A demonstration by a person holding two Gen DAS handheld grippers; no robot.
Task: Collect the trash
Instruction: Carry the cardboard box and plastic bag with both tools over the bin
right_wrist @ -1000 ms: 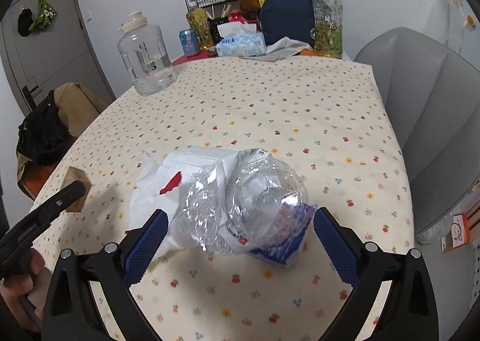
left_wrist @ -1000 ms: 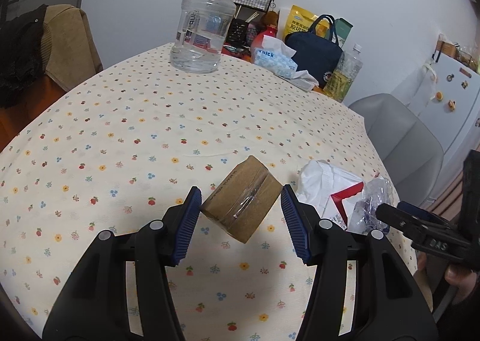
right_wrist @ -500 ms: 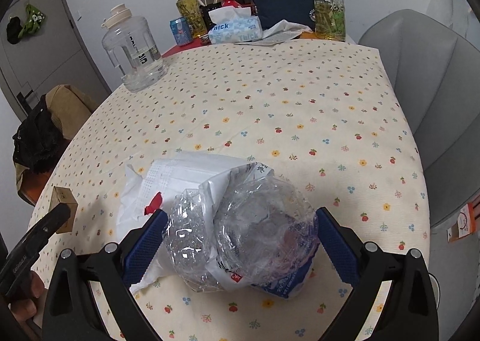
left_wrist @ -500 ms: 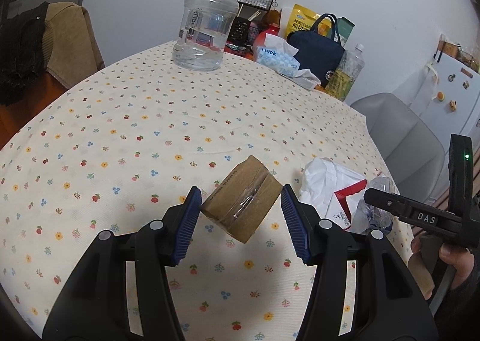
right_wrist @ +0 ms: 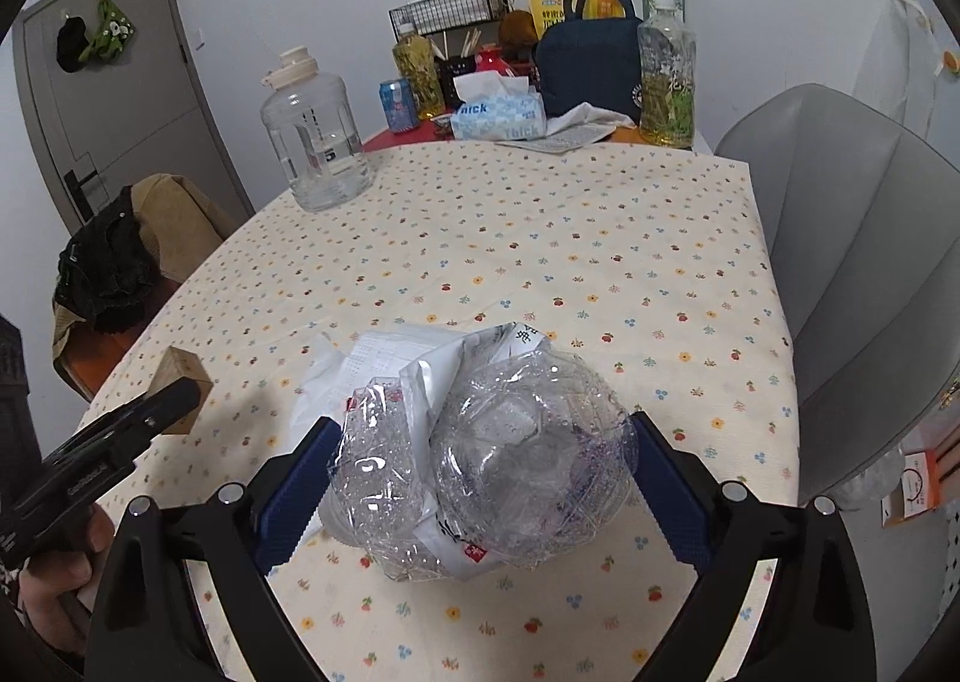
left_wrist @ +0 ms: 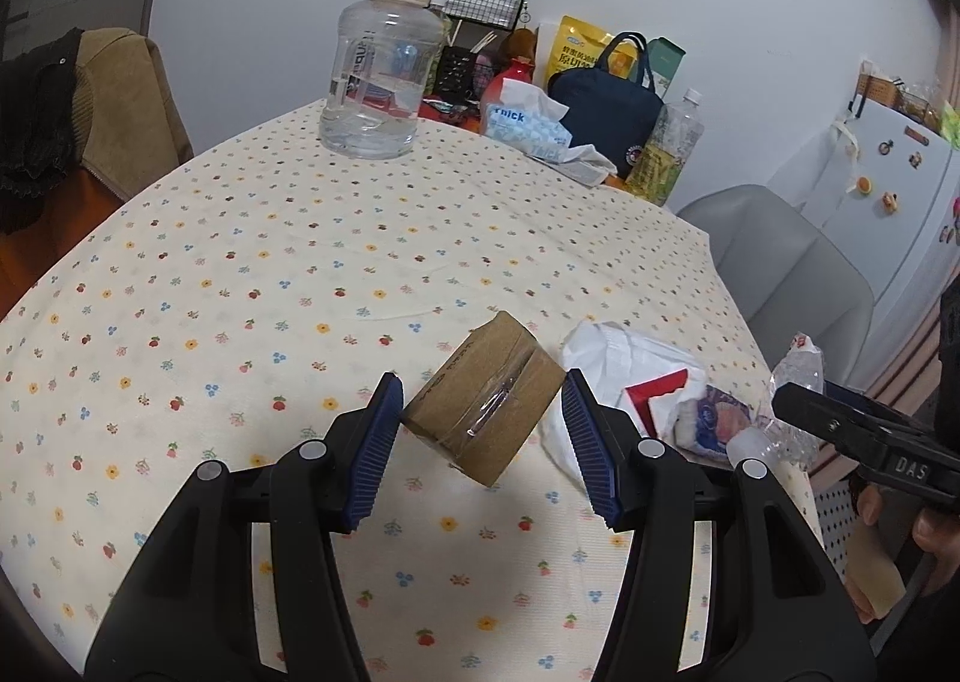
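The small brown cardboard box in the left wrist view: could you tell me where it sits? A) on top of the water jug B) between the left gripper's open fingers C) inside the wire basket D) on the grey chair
B: the cardboard box sits between the left gripper's spread blue fingers, on the tablecloth.

Left gripper (left_wrist: pixel 480 436) and right gripper (right_wrist: pixel 480 493), jaws wide apart.

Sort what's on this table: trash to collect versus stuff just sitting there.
Trash: cardboard box between the left gripper pads; crumpled plastic bottle and white wrapper at the right gripper.

Bystanders: water jug, tissue pack, navy bag, tea bottle, soda can.
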